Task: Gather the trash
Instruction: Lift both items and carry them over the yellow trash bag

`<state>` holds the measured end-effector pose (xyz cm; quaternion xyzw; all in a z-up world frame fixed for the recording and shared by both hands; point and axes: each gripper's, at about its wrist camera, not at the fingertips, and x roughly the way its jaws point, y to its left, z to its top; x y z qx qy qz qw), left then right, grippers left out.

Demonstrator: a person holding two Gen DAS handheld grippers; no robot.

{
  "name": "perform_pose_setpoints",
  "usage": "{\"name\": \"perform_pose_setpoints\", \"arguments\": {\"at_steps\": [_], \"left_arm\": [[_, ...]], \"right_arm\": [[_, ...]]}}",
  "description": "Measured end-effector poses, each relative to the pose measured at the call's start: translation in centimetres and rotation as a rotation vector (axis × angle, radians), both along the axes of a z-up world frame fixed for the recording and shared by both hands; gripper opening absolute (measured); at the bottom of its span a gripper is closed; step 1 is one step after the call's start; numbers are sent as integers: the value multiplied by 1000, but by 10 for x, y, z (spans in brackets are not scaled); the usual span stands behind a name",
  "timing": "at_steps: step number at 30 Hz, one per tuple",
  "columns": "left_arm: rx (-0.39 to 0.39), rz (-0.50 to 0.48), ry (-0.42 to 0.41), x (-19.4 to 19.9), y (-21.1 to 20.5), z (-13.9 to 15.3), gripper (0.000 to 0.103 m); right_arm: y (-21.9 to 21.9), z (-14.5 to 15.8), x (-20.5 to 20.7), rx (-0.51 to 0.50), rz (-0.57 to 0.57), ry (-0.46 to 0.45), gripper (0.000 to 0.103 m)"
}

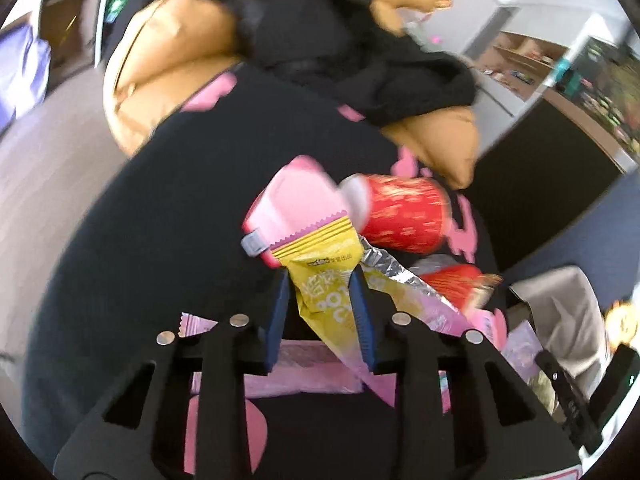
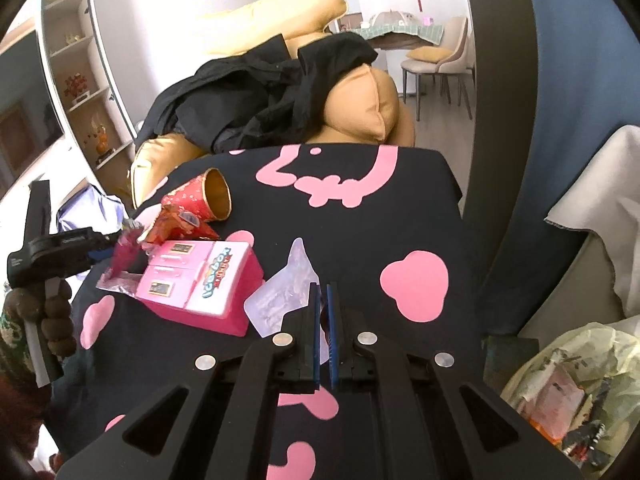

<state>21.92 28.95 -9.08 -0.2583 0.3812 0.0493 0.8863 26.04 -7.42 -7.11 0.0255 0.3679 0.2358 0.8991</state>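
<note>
Left claw (image 1: 322,276), at centre frame, is clenched on a yellow wrapper (image 1: 326,280), lifted off the cloth. Right claw (image 2: 324,292), lower centre, is nearly closed; whether it pinches the clear wrapper (image 2: 280,300) at its tips cannot be told.

Progress is judged partial. Still on the black-and-pink cloth (image 2: 400,208): pink box (image 2: 204,284), red cup (image 2: 204,196), red wrapper (image 2: 180,224), foil scraps.

Trash bag (image 2: 560,376), lower right, already holds mixed wrappers. The cup lies tipped and looks empty.
</note>
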Motion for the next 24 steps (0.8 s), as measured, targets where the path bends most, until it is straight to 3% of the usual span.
{"name": "perform_pose_setpoints", "arguments": {"at_steps": [8,15,24], "left_arm": [[97,-42,-109,-50,-11,65,28],[221,-131,-221,-87,-58,112,29],[231,-258,-295,-90,-129,145,30]], "right_arm": [[-13,27,-27,43,-7,-55,6],[-29,59,-48,67,-13,-119,6],[-68,97,-80,31,-50,-236,6]]}}
